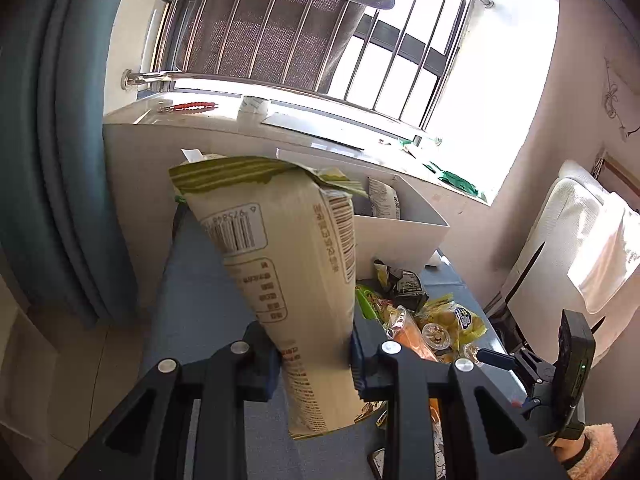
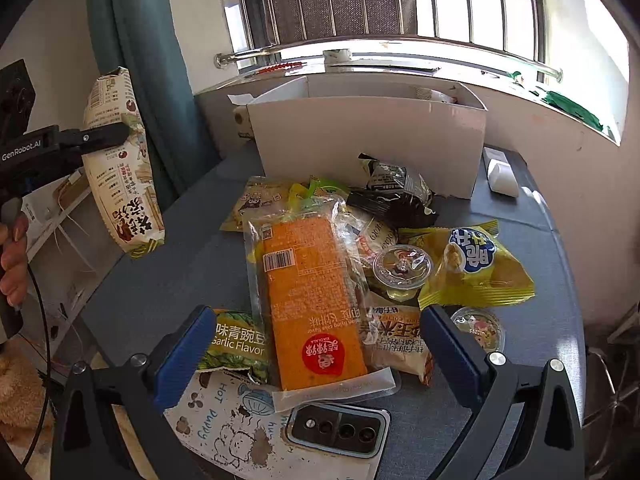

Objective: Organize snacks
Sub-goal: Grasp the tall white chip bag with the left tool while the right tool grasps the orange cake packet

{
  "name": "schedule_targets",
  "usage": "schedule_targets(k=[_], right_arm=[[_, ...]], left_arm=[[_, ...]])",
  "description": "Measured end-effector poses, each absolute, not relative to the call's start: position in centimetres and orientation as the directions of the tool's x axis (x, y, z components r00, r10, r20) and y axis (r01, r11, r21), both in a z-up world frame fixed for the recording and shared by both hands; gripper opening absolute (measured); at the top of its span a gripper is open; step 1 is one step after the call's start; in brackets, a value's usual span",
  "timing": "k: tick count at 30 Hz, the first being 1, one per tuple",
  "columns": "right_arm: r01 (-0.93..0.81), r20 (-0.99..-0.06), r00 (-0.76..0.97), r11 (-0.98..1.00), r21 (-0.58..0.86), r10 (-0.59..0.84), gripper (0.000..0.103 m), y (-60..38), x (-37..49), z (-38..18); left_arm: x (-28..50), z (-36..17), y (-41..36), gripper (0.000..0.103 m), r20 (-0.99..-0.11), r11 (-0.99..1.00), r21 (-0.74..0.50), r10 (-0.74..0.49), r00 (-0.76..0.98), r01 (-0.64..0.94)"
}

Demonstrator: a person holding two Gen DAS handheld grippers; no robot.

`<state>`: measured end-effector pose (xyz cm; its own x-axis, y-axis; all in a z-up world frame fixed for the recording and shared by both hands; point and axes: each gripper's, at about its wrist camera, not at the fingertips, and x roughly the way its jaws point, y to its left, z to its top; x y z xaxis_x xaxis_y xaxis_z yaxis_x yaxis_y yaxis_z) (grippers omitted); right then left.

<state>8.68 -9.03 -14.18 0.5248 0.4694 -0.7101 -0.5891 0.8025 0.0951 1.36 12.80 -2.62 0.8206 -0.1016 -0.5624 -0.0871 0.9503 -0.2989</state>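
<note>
The cream snack bag (image 1: 296,272) hides much of the white box (image 1: 400,236) behind it.

We look from both wrists toward the barred window (image 1: 304,40), close over the counter (image 2: 168,280); both views share the white box (image 2: 368,136).

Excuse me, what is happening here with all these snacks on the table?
A person is sorting snacks with two handheld tools. The left tool is shut on a cream snack bag, held up in the air near the white box. The right tool is open, over the orange snack pack in the pile on the grey table.
</note>
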Motion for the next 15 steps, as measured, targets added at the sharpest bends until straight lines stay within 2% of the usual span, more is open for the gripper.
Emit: schedule_targets(k=[8, 11, 13, 15], right_arm=[[-0.625, -0.795, 0.468, 0.781, 0.011, 0.386, 0.103, -4.8, 11.6, -17.0], [-0.645, -0.814, 0.417, 0.763, 0.048, 0.403, 0.100, -4.5, 12.3, -17.6], [-0.624, -0.817, 0.375, 0.771, 0.127, 0.438, 0.061, -4.9, 13.1, -17.5], [-0.608, -0.815, 0.388, 0.784, 0.124, 0.430, 0.059, -5.4, 13.1, -17.3]], left_arm=[[-1.3, -3.1, 13.6, 0.031, -0.552, 0.937, -0.339, -0.130, 0.823, -0.079], [-1.5, -3.5, 14.3, 0.031, -0.557, 0.931, -0.353, -0.133, 0.820, -0.089], [-1.6, -3.9, 14.5, 0.031, -0.562, 0.926, -0.364, -0.135, 0.816, -0.097], [-1.6, -4.2, 14.6, 0.031, -0.561, 0.922, -0.375, -0.142, 0.815, -0.097]])
